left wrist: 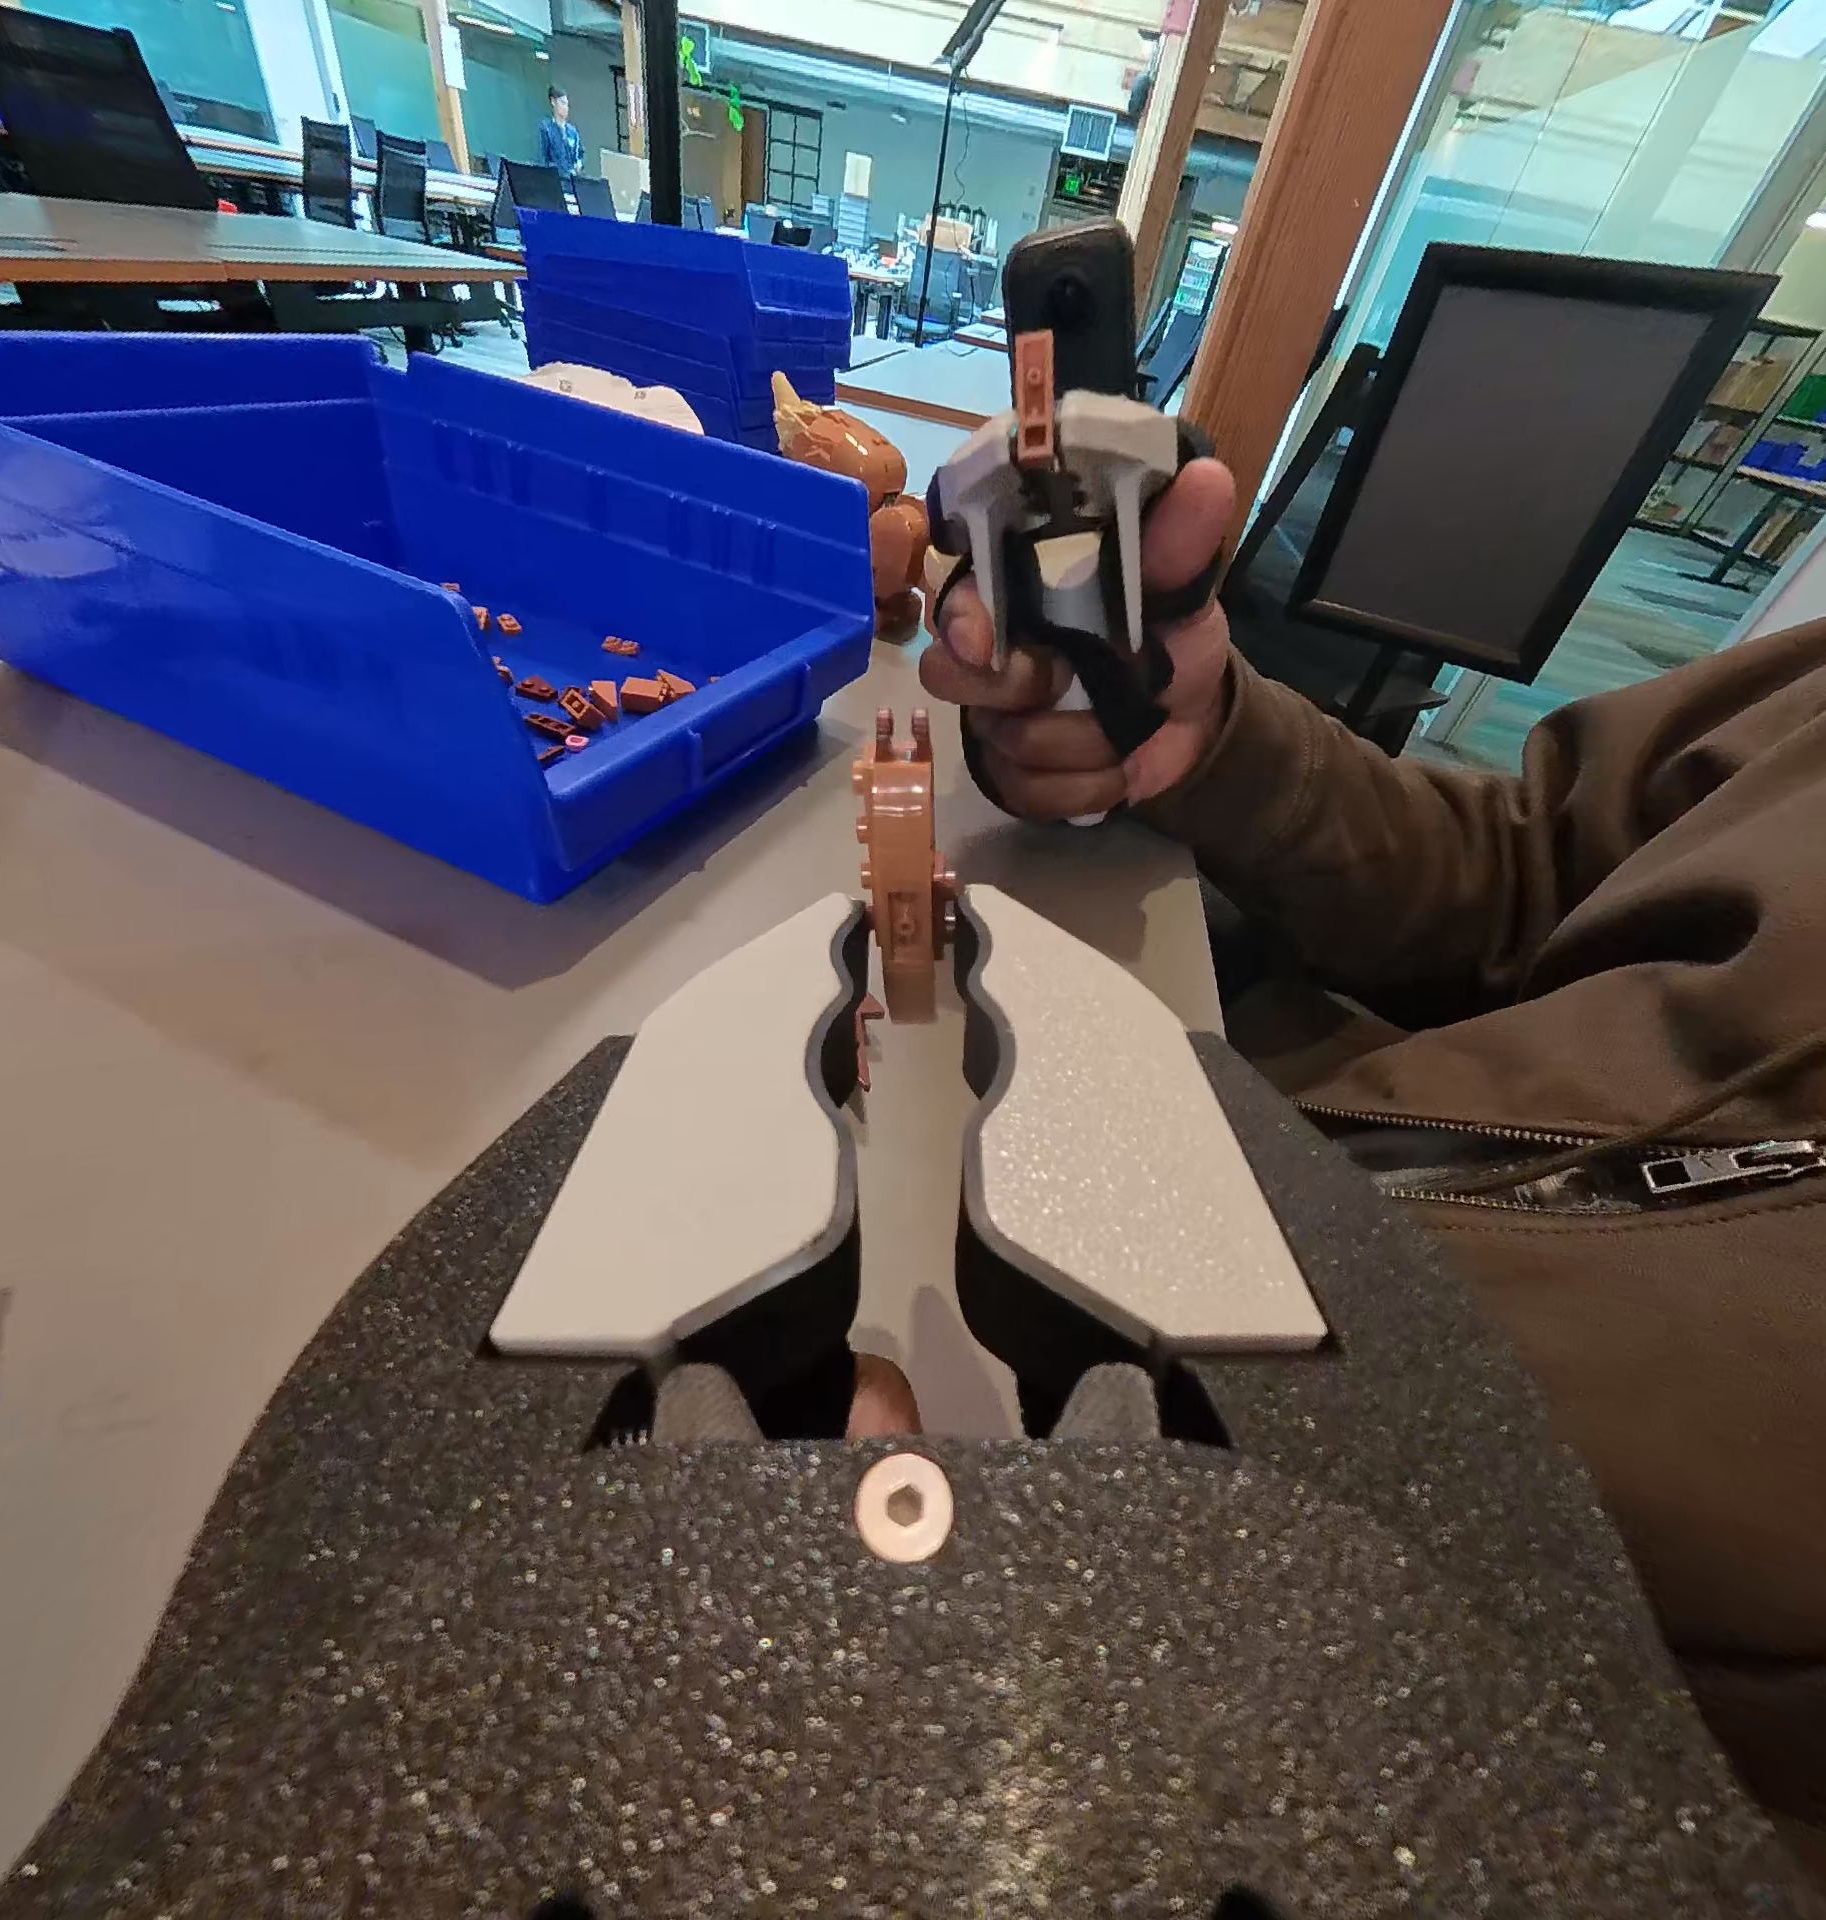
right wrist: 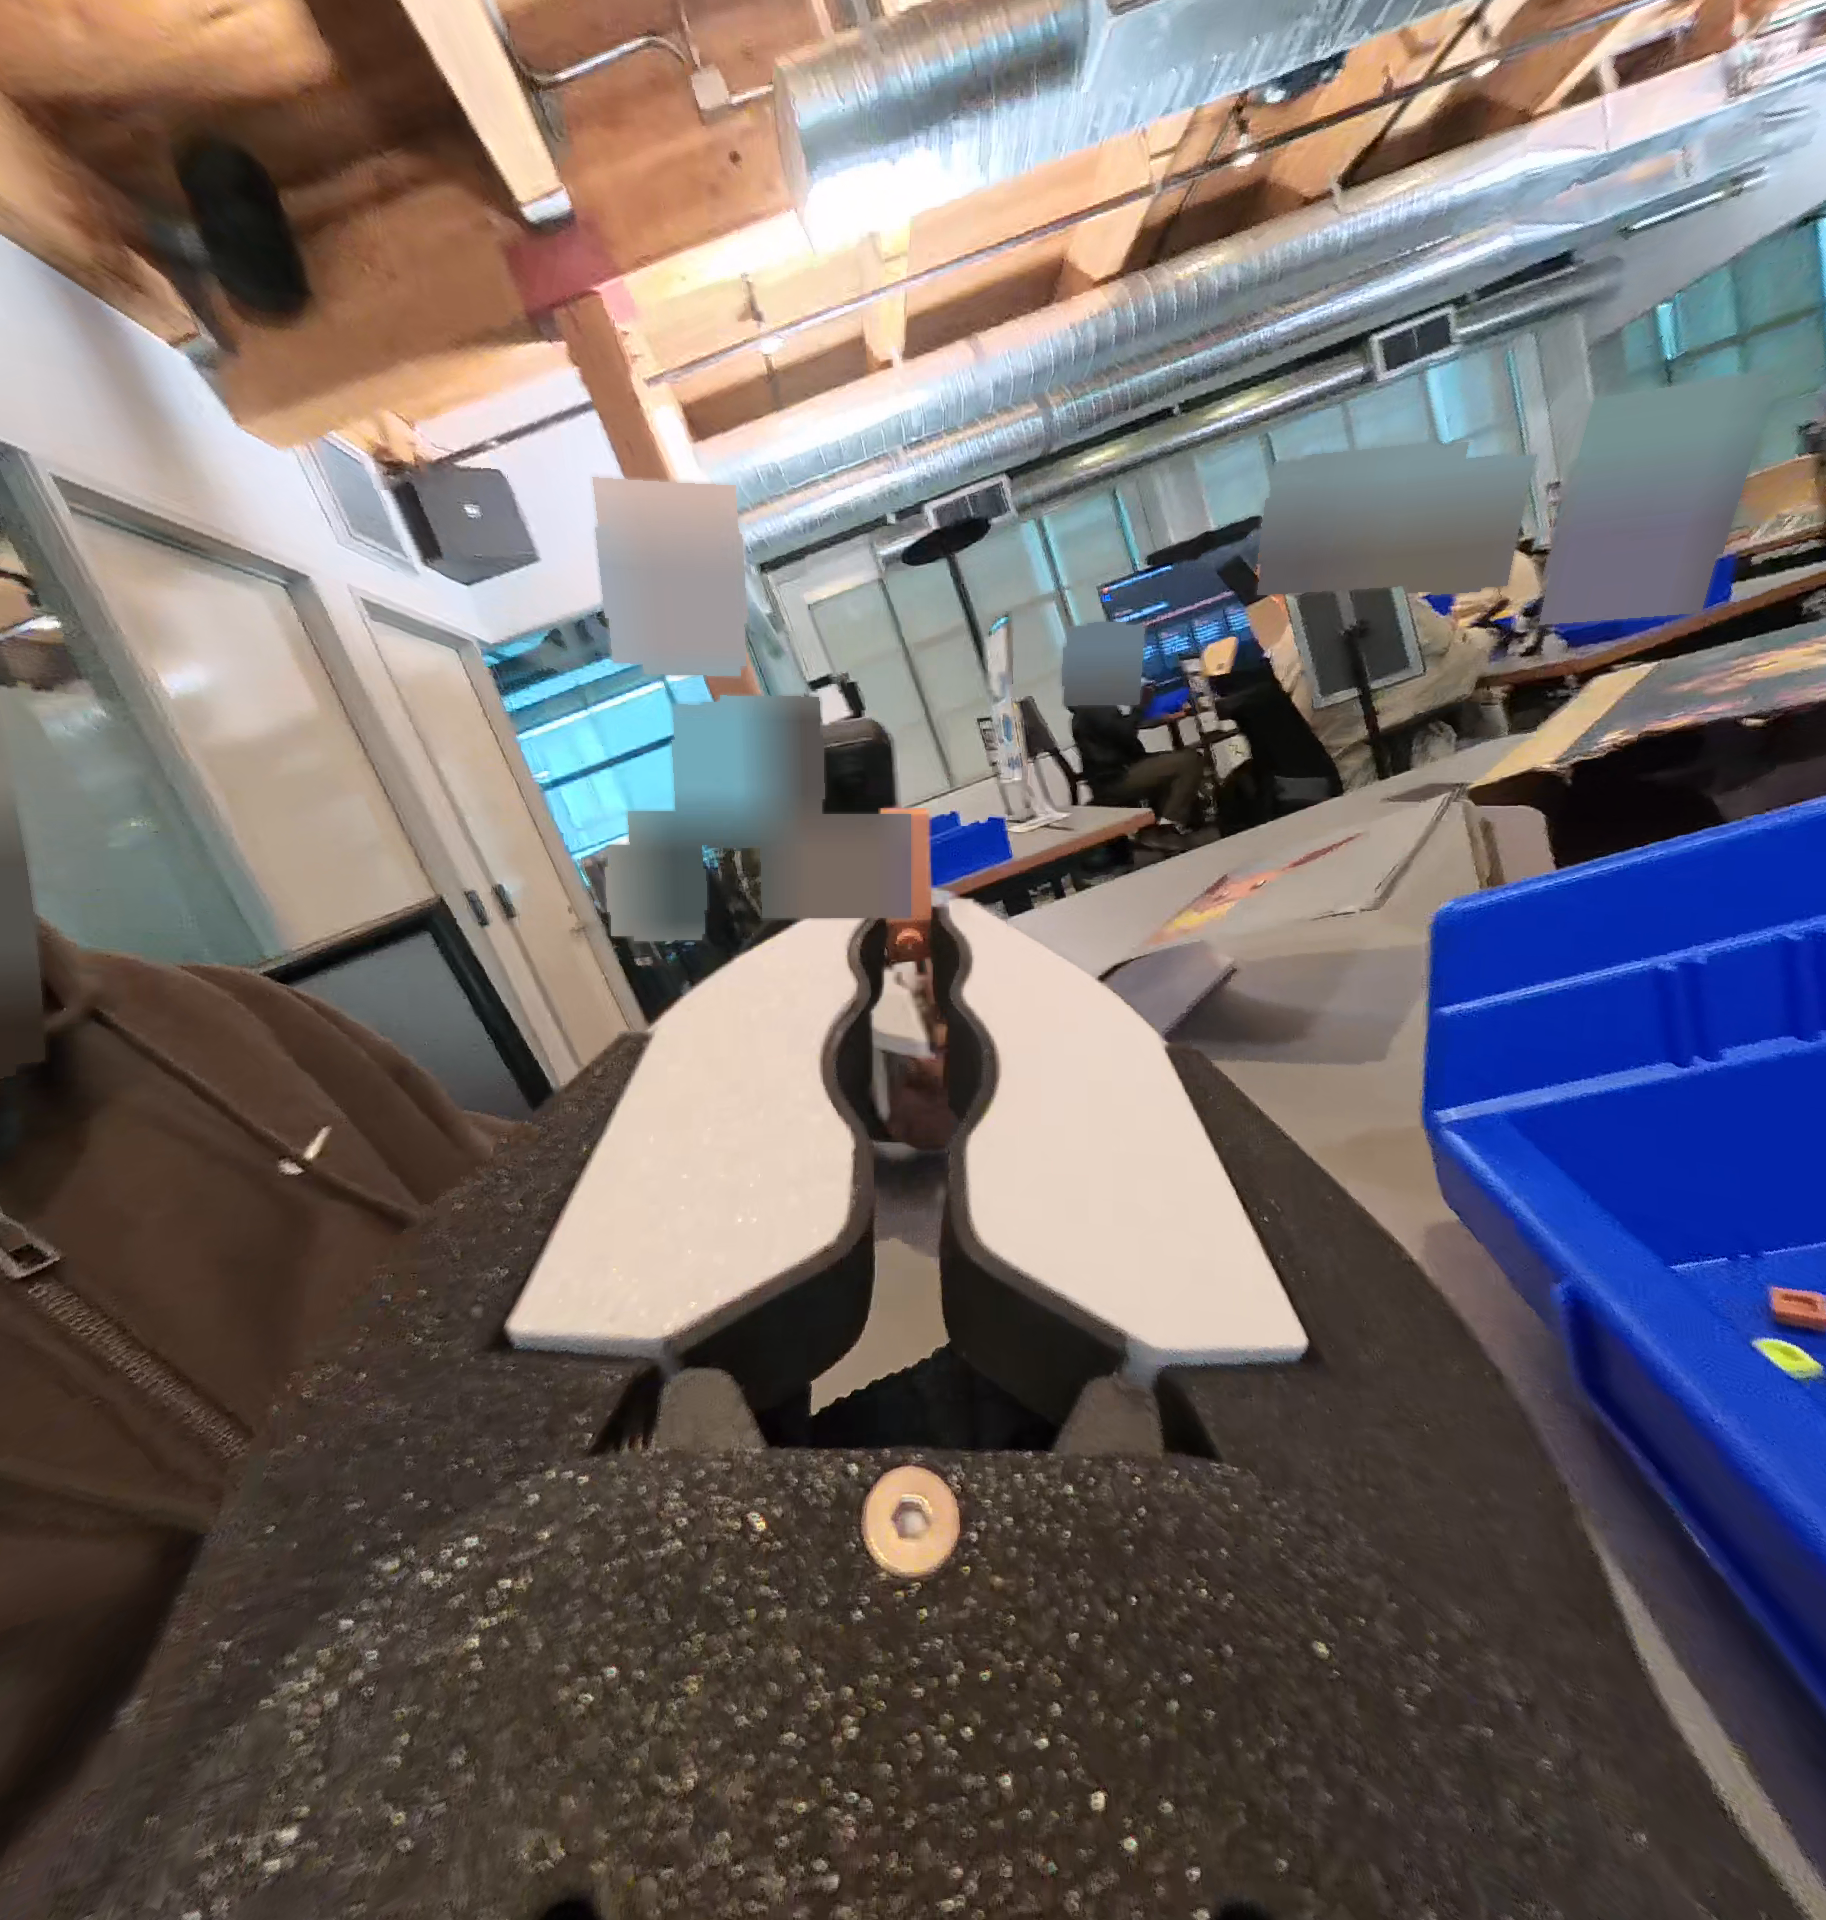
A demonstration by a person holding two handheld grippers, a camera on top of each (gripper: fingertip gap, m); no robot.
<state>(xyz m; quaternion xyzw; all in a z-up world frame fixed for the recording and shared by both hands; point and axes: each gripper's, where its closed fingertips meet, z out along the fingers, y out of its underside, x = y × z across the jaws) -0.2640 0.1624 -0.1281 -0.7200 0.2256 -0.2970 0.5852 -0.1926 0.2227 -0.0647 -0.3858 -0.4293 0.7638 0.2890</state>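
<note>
Left wrist view: left gripper (left wrist: 907,935) pinches a tan-brown brick assembly (left wrist: 901,862) — upright, flat, studs along its left edge, two prongs at the top; both pads press its lower part. A small dark-brown piece (left wrist: 867,1039) hangs from it by the left finger. Grey table (left wrist: 213,1039) below. Just ahead and to the right, a hand (left wrist: 1075,665) in a brown jacket sleeve (left wrist: 1511,831) grips the right gripper (left wrist: 1039,473), pointed up, a narrow brown brick piece (left wrist: 1034,400) standing between its fingertips; black camera body (left wrist: 1070,301) behind it. Left of that: big blue bin (left wrist: 265,582) with loose brown bricks (left wrist: 597,696) and one pink piece in its front compartment. Behind it a second blue bin (left wrist: 680,301), a partly built brown brick figure (left wrist: 857,457), something white. A dark framed board (left wrist: 1532,447) stands at right.

Right wrist view: right gripper (right wrist: 911,940) aimed up toward the ceiling, fingers nearly together, clamped on the narrow brown brick piece (right wrist: 919,883) — most of its upper part sits under a blur patch. Brown jacket (right wrist: 161,1143) at left. Blue bin (right wrist: 1667,1091) at right, holding an orange piece (right wrist: 1800,1307) and a yellow-green one (right wrist: 1790,1356). Grey table (right wrist: 1304,1039) with a flat booklet (right wrist: 1179,971) beyond the fingers.
</note>
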